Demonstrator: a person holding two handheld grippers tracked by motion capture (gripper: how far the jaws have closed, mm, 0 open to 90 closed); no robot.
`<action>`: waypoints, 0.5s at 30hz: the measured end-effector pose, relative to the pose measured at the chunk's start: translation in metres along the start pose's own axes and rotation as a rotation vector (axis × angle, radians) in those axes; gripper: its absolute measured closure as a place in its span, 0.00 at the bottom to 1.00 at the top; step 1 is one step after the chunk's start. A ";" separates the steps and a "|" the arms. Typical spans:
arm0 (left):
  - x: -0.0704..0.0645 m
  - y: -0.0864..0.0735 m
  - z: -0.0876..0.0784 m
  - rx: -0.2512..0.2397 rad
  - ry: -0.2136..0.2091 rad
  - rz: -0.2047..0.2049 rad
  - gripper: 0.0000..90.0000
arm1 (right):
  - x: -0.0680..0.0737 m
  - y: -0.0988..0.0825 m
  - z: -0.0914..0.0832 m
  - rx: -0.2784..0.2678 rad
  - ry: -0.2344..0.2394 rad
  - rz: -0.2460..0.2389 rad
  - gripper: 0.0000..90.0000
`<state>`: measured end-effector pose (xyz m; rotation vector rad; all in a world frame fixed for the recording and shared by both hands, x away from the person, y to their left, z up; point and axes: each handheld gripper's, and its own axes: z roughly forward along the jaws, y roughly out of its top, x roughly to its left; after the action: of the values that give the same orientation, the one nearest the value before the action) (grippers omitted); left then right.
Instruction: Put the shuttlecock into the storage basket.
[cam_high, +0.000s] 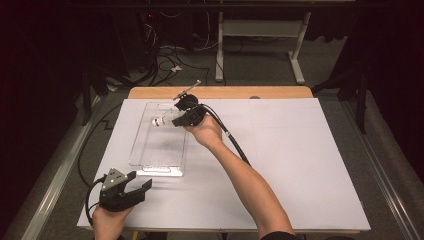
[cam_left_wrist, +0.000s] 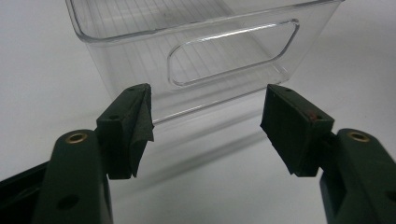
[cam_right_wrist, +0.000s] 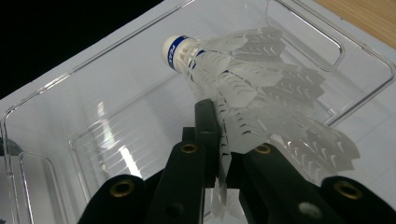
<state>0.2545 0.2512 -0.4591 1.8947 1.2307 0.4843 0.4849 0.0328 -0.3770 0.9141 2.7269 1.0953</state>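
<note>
A clear plastic bin (cam_high: 159, 165) lies on the white table sheet, left of centre. Over its far end my right gripper (cam_high: 176, 119) is shut on the feather skirt of a white shuttlecock (cam_high: 161, 120), whose cork tip points left. In the right gripper view the shuttlecock (cam_right_wrist: 243, 79) hangs above the bin's inside (cam_right_wrist: 140, 116), its blue-banded cork away from me and my right gripper (cam_right_wrist: 219, 140) pinching its feathers. My left gripper (cam_high: 142, 184) rests open near the table's front left. In the left gripper view its jaws (cam_left_wrist: 205, 126) stand wide apart and empty, facing the bin's handle wall (cam_left_wrist: 224, 56).
The white sheet (cam_high: 300, 160) covers a wooden table whose far edge (cam_high: 225, 92) shows bare. A black cable (cam_high: 235, 142) trails from the right gripper along the forearm. Desk legs and cables stand on the floor beyond.
</note>
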 end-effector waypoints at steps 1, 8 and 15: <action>0.000 0.000 0.000 0.000 0.000 0.001 0.38 | 0.000 0.001 0.001 0.002 0.001 0.000 0.99; 0.000 0.000 0.000 0.000 -0.003 -0.001 0.38 | 0.001 0.003 0.010 0.008 0.001 0.007 0.99; 0.000 0.000 0.000 0.000 -0.006 -0.005 0.38 | 0.000 0.005 0.016 0.008 -0.004 0.014 0.99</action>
<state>0.2545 0.2516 -0.4592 1.8907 1.2313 0.4754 0.4913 0.0452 -0.3858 0.9374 2.7279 1.0838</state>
